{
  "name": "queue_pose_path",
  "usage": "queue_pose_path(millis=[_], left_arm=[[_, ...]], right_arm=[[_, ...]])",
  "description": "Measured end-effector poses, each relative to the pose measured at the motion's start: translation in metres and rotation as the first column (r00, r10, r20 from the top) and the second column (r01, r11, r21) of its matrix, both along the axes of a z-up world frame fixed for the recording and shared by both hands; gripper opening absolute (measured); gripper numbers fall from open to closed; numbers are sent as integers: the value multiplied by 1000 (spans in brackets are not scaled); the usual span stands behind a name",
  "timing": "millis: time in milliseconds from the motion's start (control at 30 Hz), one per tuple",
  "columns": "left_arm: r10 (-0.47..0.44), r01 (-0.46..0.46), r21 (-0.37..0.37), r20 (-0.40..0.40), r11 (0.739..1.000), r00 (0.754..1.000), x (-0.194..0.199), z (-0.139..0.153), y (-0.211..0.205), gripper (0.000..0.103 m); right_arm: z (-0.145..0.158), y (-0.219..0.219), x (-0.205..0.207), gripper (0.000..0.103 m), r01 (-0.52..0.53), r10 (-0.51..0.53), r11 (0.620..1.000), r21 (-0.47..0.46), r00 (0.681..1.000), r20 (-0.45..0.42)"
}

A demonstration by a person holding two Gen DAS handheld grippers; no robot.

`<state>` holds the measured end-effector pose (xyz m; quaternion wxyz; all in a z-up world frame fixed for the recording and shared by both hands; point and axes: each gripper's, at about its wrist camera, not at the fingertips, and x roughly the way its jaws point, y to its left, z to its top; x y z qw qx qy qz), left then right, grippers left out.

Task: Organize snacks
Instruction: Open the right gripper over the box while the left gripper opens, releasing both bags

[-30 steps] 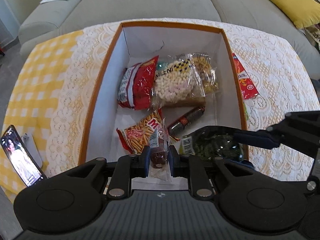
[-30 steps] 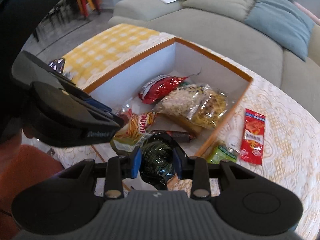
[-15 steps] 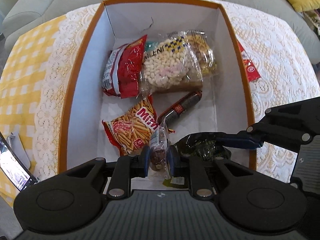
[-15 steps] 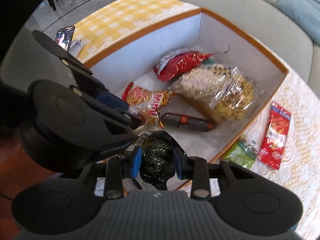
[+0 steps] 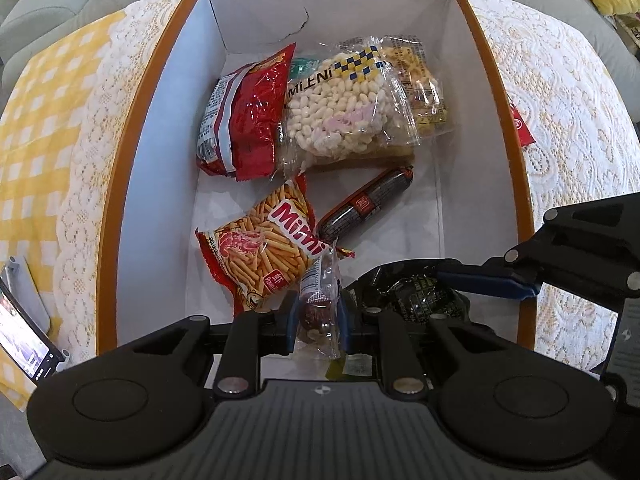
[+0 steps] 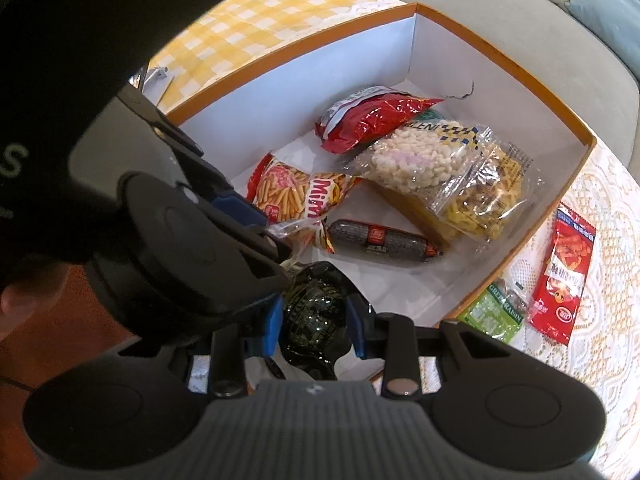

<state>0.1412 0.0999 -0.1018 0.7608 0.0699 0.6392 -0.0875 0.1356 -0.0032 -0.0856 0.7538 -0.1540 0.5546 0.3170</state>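
Over box (image 5: pixel 120 184) near rim, left tool (image 5: pixel 319 316) pinching clear packet (image 5: pixel 320 300), right tool (image 6: pixel 316 320) clamping dark pouch (image 6: pixel 316 312), bare floor beside sausage (image 5: pixel 366 204).

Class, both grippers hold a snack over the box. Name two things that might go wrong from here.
1. The right gripper and left gripper hang close together over the box's near end, so they may bump on release.
2. The black packet may land on the Mimi bag or sausage, crushing snacks.
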Motion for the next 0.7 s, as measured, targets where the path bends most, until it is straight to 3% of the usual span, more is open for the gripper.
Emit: queue_pose_path(millis=[200,467,700], left_arm=[[13,-13,-2,1,1000,1000,1,2,1,25],[31,-31,-22,15,999,999,2,10,2,40],[45,-41,-60,66,997,997,-5,23,1,43]], right_arm=[[2,1,-3,33,-2,2,1000,-8,1000,6],[9,-3,-2,32,25,-25,999,-22,1000,18],[24,-17,-7,33,51,-52,999,11,996,66]])
